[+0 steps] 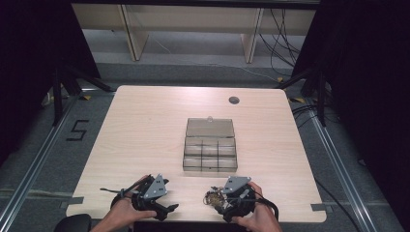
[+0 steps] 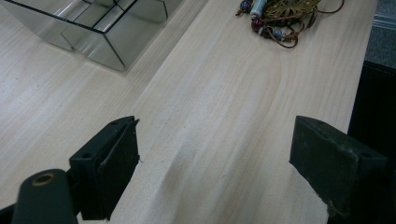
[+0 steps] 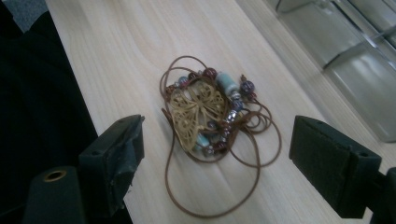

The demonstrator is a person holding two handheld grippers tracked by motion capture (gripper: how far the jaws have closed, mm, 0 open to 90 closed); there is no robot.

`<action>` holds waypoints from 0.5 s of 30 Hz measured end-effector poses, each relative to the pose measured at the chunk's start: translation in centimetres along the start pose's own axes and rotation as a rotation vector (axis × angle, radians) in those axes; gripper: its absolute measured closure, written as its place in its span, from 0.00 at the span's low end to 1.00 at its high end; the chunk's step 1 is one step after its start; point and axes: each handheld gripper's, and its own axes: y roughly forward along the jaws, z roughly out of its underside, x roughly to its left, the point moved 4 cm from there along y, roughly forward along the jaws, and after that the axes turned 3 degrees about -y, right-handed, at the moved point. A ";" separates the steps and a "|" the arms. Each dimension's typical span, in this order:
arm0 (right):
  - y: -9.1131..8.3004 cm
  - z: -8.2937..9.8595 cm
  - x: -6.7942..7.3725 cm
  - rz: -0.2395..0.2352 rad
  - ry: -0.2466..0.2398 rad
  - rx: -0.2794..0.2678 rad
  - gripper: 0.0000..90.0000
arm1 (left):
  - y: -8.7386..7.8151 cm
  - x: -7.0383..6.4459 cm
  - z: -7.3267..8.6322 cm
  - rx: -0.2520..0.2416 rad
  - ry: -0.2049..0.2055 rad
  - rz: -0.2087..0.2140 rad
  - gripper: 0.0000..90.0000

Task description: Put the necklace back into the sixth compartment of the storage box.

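Necklace (image 3: 205,112) before spread right gripper (image 3: 215,163)

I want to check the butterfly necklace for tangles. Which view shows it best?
The right gripper view: the necklace lies close between the open jaws, pendant and beads clear. The left gripper view cuts it at the top edge; the high view shows a small clump.
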 end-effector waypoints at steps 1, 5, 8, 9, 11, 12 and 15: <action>0.2 -0.1 0.0 -0.006 -0.007 0.009 0.20 | 0.0 0.0 0.0 -0.001 0.002 -0.001 0.17; 0.9 -0.6 0.2 -0.006 -0.046 0.024 0.22 | -0.1 0.2 0.0 0.008 0.016 -0.009 0.17; 1.3 -0.9 0.3 -0.007 -0.073 0.042 0.26 | -0.1 0.1 0.0 0.003 0.009 -0.008 0.17; 1.4 -1.0 0.3 -0.002 -0.080 0.047 0.27 | -0.1 0.1 0.0 0.004 0.009 -0.007 0.17; 1.5 -1.1 0.3 0.004 -0.080 0.062 0.30 | -0.1 0.2 -0.1 0.002 0.033 -0.008 0.17; 1.6 -1.2 0.3 -0.006 -0.097 0.065 0.32 | -0.1 0.2 0.0 0.001 0.030 -0.008 0.17; 1.9 -1.2 0.4 -0.021 -0.123 0.069 0.38 | 0.0 0.0 0.0 0.000 0.005 -0.001 0.17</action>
